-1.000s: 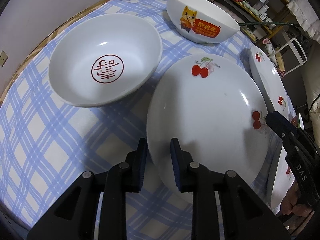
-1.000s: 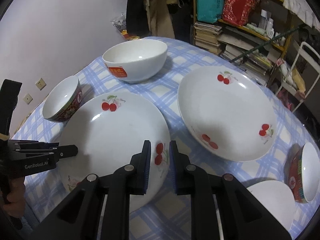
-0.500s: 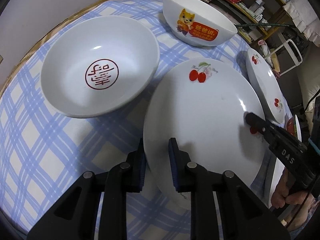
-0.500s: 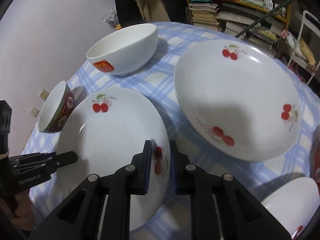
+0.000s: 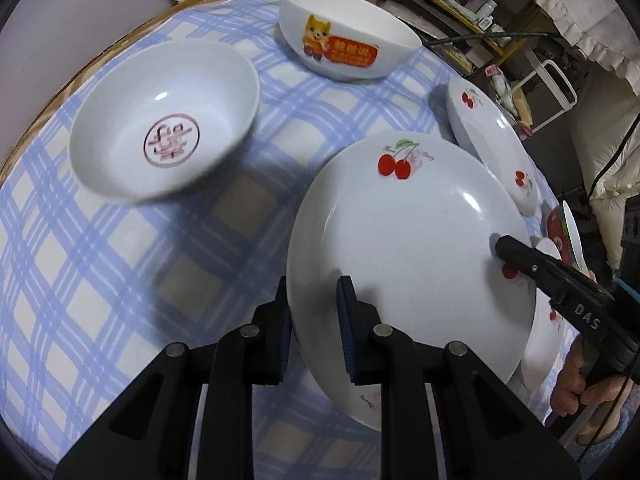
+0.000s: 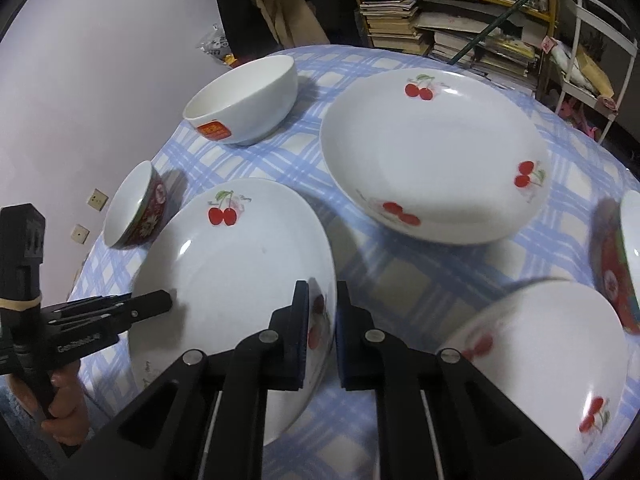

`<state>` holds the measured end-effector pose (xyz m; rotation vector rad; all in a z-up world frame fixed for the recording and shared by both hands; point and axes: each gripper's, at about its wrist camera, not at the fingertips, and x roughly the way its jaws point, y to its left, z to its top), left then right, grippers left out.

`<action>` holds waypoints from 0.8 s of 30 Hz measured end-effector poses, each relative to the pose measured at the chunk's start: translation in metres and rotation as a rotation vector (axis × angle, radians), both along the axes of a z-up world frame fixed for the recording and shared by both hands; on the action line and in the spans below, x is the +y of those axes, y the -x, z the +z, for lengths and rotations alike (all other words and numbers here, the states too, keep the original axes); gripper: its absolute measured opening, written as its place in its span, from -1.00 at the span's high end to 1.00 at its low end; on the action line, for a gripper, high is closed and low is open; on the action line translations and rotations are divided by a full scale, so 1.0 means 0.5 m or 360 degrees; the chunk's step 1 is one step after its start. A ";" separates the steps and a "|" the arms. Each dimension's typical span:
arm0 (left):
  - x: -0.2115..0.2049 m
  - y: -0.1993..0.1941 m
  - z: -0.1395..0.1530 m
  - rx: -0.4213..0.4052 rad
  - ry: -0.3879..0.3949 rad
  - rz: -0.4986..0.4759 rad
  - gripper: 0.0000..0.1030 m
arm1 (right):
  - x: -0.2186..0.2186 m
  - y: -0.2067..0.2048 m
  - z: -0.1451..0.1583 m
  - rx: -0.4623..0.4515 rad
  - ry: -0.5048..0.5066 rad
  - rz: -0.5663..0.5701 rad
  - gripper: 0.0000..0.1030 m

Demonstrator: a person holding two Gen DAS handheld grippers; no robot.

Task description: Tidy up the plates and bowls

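In the left wrist view the cherry plate [image 5: 404, 248] sits in the middle, its near rim between the jaws of the left gripper [image 5: 313, 322] and its far right rim met by the right gripper [image 5: 500, 246]. To its left on the worktop [image 5: 80, 280] stands a shallow bowl with a seal mark [image 5: 164, 136], behind it a deep bowl with a cartoon cat [image 5: 344, 50], and to its right, just beside it, a second cherry plate [image 5: 492, 140]. In the right wrist view a small patterned bowl [image 6: 134, 208] lies left of the held plate, with another cherry plate [image 6: 536, 364] at the near right and a second patterned bowl [image 6: 618, 264] at the right edge.
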<state>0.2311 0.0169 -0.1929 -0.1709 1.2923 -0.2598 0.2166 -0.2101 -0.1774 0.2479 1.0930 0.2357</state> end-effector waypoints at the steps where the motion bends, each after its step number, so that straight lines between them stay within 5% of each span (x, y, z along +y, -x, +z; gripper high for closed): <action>1: 0.001 0.006 0.002 0.0005 0.0012 0.0003 0.59 | 0.001 0.007 0.007 -0.0008 0.0011 0.0006 0.74; 24: -0.044 0.141 0.023 0.0077 -0.0060 -0.0123 0.57 | -0.010 0.150 0.023 0.0114 0.0179 -0.0051 0.73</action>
